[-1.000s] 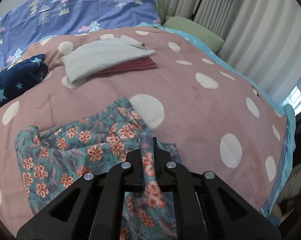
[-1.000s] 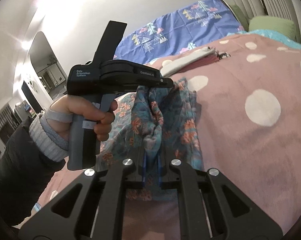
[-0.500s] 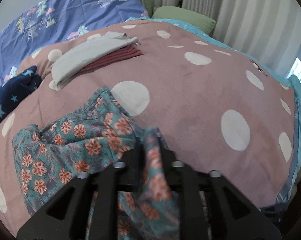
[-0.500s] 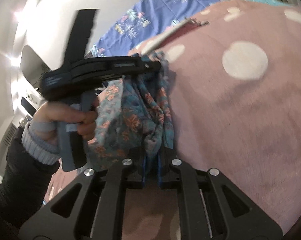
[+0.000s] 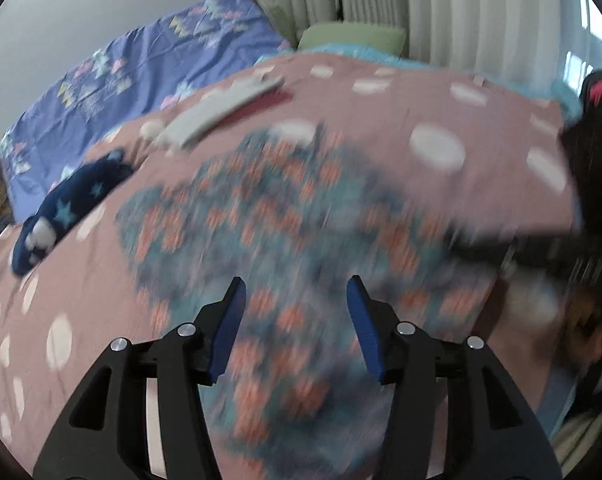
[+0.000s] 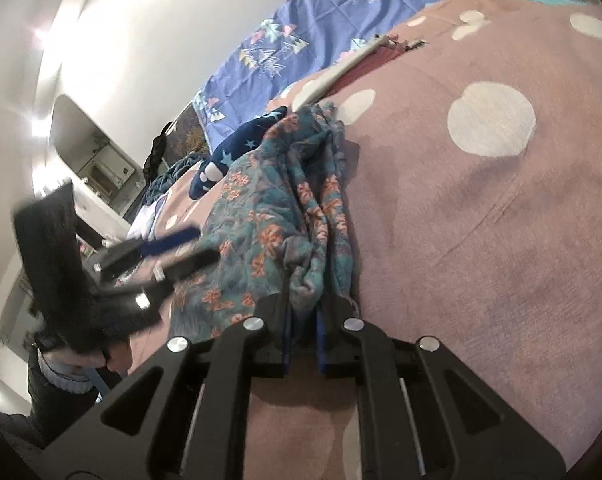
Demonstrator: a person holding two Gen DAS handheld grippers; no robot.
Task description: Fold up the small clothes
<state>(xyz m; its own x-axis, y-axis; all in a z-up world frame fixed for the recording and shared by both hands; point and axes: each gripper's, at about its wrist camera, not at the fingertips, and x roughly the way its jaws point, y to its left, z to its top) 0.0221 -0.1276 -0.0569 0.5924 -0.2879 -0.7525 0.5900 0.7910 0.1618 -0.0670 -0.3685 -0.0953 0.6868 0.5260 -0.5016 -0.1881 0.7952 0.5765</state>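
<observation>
A teal garment with an orange flower print [image 6: 277, 216] lies on a dusty-pink blanket with white dots [image 6: 501, 240] that covers the bed. The right gripper [image 6: 303, 320] pinches a bunched fold at the garment's near edge, its blue pads pressed close on the cloth. The left gripper [image 5: 297, 304] hangs over the spread floral cloth with its jaws opening; nothing is pinched between them, and the cloth lies below, blurred in the left wrist view. In the right wrist view that gripper shows at the left, held by a hand [image 6: 101, 356] in a ribbed cuff. Farther off on the blanket rests a folded stack, pale grey over dark red [image 5: 225, 110], and to the left a navy cloth with stars [image 5: 73, 204]. Beyond them lies a blue sheet with a tree print [image 5: 141, 72], and a green pillow [image 5: 353, 38] sits by the curtains [image 5: 461, 8].
</observation>
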